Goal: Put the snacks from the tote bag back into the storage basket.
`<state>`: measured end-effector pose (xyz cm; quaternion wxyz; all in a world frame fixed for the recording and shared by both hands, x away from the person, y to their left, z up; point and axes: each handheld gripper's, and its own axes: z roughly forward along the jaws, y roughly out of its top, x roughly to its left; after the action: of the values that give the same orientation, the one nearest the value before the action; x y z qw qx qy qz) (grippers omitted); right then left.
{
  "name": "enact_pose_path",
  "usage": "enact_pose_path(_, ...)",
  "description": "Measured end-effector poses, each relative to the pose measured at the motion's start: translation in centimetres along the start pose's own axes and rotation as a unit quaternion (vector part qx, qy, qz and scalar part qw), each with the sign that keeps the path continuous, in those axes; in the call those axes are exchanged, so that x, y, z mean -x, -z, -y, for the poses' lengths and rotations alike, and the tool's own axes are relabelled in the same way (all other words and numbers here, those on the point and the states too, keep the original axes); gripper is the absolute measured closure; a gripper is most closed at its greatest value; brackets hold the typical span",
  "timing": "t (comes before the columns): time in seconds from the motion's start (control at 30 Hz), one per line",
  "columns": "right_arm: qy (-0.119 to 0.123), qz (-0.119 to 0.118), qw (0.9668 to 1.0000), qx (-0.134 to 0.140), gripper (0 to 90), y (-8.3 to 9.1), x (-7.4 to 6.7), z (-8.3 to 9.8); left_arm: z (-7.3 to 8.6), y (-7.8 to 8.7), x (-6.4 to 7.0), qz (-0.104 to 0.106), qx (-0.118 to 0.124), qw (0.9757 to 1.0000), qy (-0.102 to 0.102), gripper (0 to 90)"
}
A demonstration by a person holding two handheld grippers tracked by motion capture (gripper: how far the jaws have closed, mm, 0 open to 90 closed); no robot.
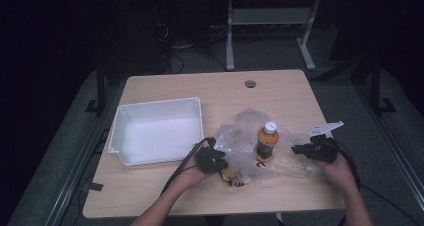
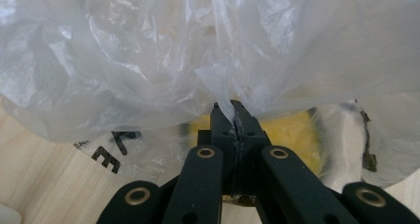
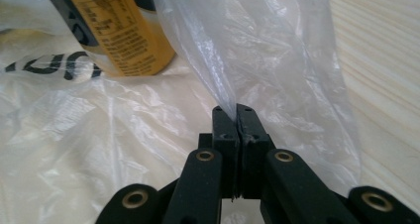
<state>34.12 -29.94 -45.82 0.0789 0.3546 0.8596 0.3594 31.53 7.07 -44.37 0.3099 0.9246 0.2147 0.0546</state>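
A: From the high view, what is going on?

B: The person is holding a clear plastic bag (image 1: 250,141) by two edges on the worktop (image 1: 280,93). The left hand-held gripper (image 1: 216,156) is pinching the bag's near-left edge, and the right hand-held gripper (image 1: 300,148) is pinching the opposite edge. An orange bottle (image 1: 267,142) is standing upright between the two, on or inside the plastic; I cannot tell which. A white tray (image 1: 160,131) is sitting empty beyond the left hand-held gripper.

A: And the left gripper view?

B: Its jaws are closed tight on a fold of the plastic bag (image 2: 148,60), which is billowing just ahead of the left hand-held gripper (image 2: 233,110). Something yellow (image 2: 287,130) is lying under the film just past the tips.

A: The right gripper view?

B: The right hand-held gripper (image 3: 236,110) is likewise clamped on a ridge of the plastic bag (image 3: 267,50), with the orange bottle (image 3: 119,30) standing ahead and to one side.

A: So how far along is it?

B: I judge both grasps as done. Emptying the bag is left, and nothing is lying in the tray yet.
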Motion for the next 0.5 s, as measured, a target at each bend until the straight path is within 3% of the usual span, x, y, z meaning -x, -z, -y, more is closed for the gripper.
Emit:
enact_pose_path(0.27, -0.005, 0.005, 0.9999, -0.010, 88.7, -0.29, 0.41, 0.30, 0.21, -0.18, 0.04, -0.006, -0.001, 1.0000, 0.002, 89.8)
enact_pose_path(0.5, -0.011, 0.006, 0.9999, -0.011, 88.9, -0.33, 0.61, 0.54, 0.61, -0.50, -0.02, -0.007, -0.012, 0.9999, -0.008, 89.8)
